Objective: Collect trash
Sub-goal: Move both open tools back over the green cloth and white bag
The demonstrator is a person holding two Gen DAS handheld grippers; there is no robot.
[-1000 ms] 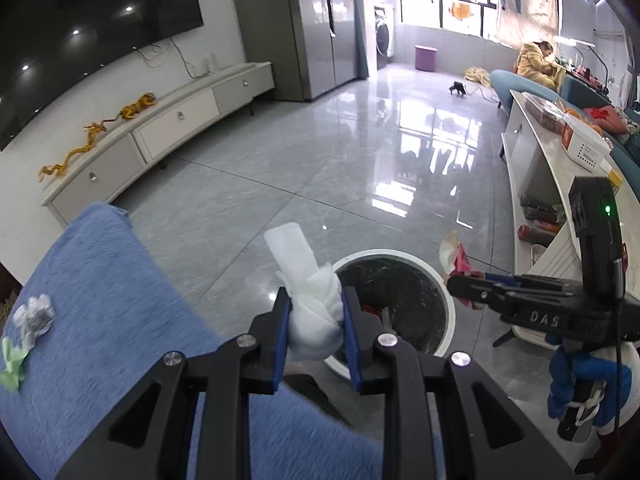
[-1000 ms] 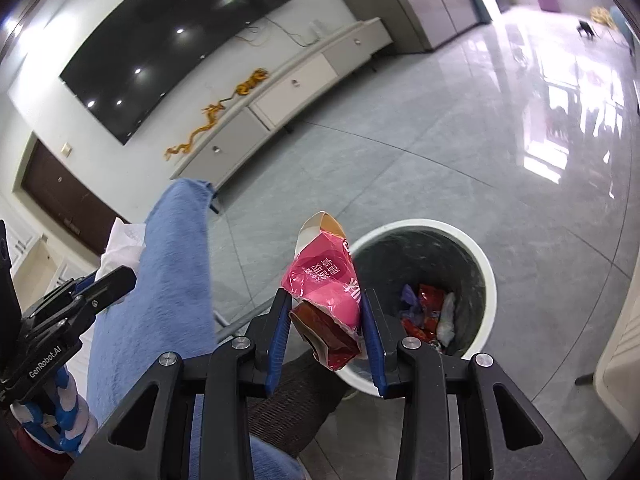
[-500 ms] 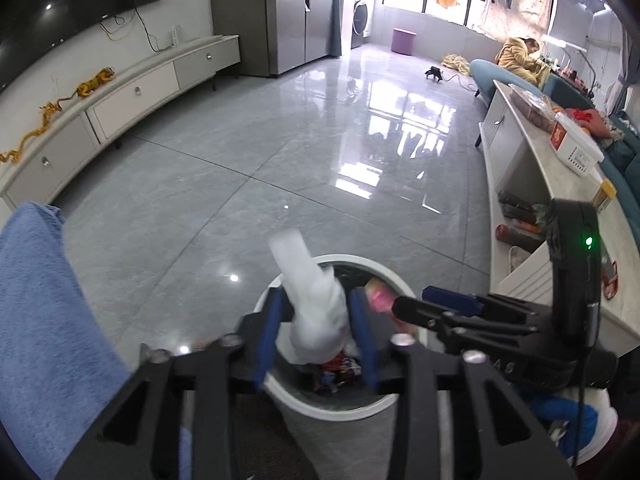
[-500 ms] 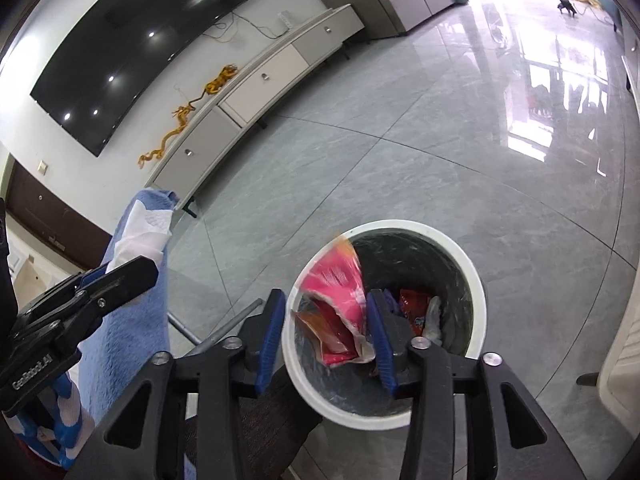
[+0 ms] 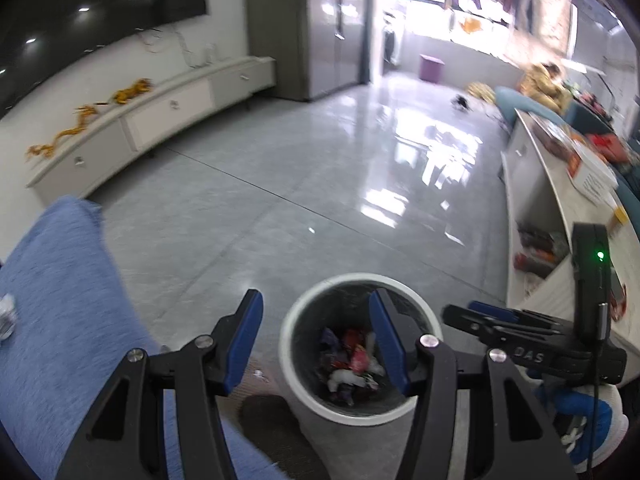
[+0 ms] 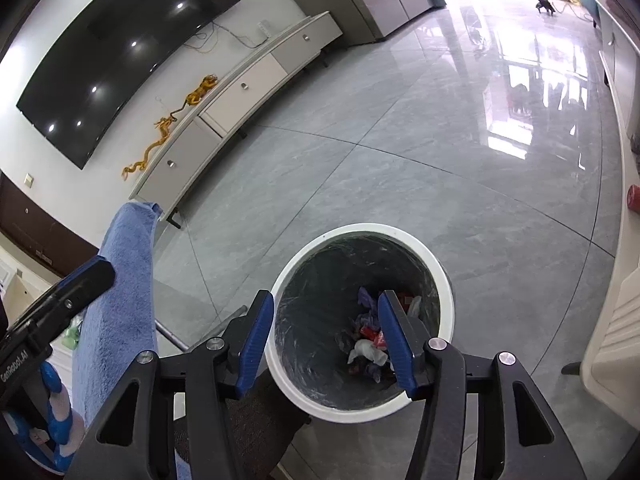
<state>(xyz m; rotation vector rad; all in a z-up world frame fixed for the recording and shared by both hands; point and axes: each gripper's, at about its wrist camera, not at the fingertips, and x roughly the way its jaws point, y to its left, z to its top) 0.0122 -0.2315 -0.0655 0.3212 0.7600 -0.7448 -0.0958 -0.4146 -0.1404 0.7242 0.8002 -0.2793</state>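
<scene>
A round white trash bin with a dark liner stands on the grey floor, holding a pile of wrappers and tissue. My left gripper hangs above the bin's near rim; its jaws are opening and nothing is between them. Over the bin too is my right gripper, its jaws opening and empty. The right gripper shows from the side in the left wrist view. The left gripper's body sits at the left edge of the right wrist view.
A blue towel-covered surface lies to the left, with a small crumpled scrap on it. A low white TV cabinet runs along the far wall. A white table with clutter stands right. A person in yellow sits far back.
The left gripper opened and let go of the white tissue; the right gripper opened and dropped the red wrapper. Both now lie in the bin. Both grippers moved over the bin.
</scene>
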